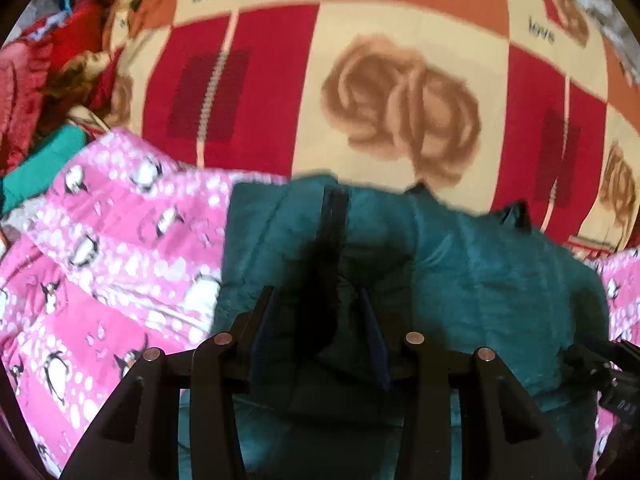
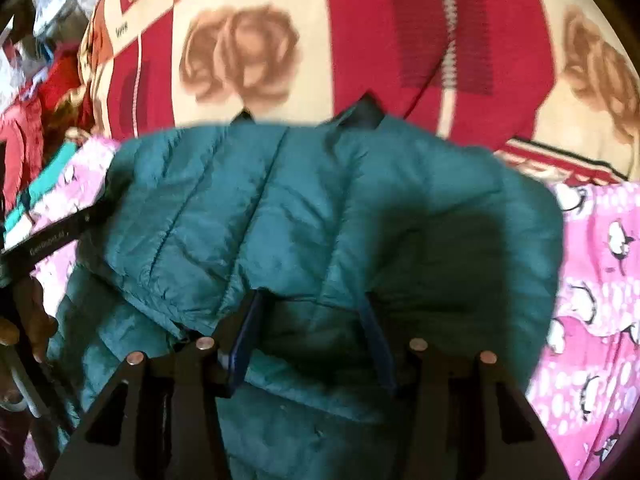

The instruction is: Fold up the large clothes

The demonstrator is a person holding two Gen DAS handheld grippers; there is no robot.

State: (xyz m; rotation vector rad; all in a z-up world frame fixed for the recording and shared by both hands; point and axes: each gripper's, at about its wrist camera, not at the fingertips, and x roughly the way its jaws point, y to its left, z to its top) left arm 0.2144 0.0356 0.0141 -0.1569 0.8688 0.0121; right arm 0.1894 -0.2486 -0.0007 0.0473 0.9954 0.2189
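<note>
A teal quilted jacket (image 1: 472, 272) lies partly folded on a pink penguin-print blanket (image 1: 120, 240). My left gripper (image 1: 318, 300) is shut on a fold of the jacket near its dark zipper edge, with fabric bunched between the jaws. In the right wrist view the jacket (image 2: 248, 208) fills the middle, its dark collar at the far edge. My right gripper (image 2: 312, 300) has its jaws spread, with a thick fold of the jacket's near edge lying between them. The left gripper's body (image 2: 60, 232) shows at the left of the right wrist view.
A red, cream and orange rose-print blanket (image 1: 400, 92) covers the bed beyond the jacket; it also shows in the right wrist view (image 2: 360, 32). A pile of red and teal clothes (image 1: 36, 92) lies at the far left.
</note>
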